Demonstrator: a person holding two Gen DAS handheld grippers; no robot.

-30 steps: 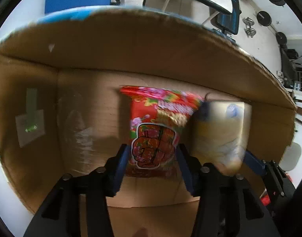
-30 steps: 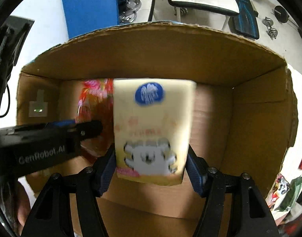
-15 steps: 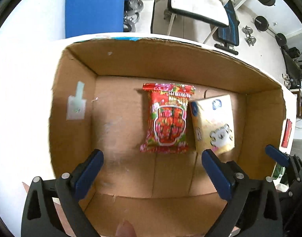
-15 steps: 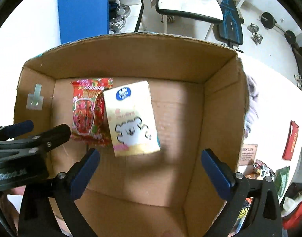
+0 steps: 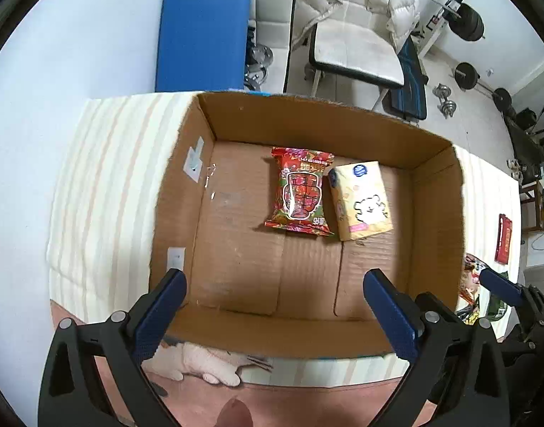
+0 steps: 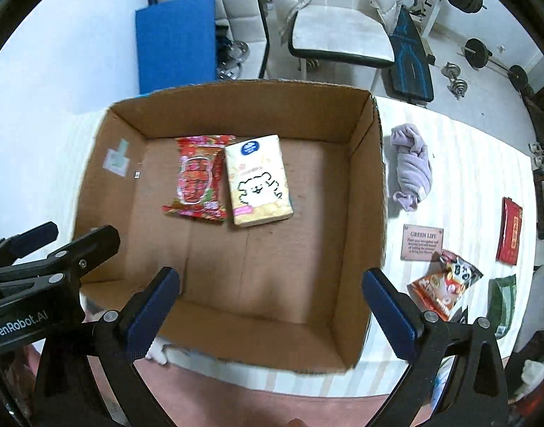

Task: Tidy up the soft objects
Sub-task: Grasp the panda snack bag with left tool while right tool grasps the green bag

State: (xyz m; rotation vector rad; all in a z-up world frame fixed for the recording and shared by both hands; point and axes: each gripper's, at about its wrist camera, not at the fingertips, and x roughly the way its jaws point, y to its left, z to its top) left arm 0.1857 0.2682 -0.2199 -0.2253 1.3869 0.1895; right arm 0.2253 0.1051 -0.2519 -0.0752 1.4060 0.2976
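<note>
An open cardboard box (image 5: pixel 186 192) (image 6: pixel 368 192) stands on a striped cloth. On its floor lie a red snack packet (image 5: pixel 300 192) (image 6: pixel 199 178) and, touching its right side, a yellow tissue pack with a white bear (image 5: pixel 361 201) (image 6: pixel 257 181). My left gripper (image 5: pixel 272 306) is open and empty, above the box's near wall. My right gripper (image 6: pixel 272 302) is open and empty, also above the near wall. A rolled lilac cloth (image 6: pixel 412 167), an orange snack bag (image 6: pixel 444 284), a red packet (image 6: pixel 508 231) (image 5: pixel 504 238) and a green packet (image 6: pixel 503 302) lie on the cloth right of the box.
A small brown sign (image 6: pixel 422 242) lies right of the box. A white plush item (image 5: pixel 208 359) sits by the box's near edge. Behind the table are a blue mat (image 5: pixel 200 39), a weight bench (image 5: pixel 354 57) and dumbbells (image 5: pixel 444 101).
Both grippers opened, released the red packet and the tissue pack onto the box floor, then pulled back and up. The box now shows whole.
</note>
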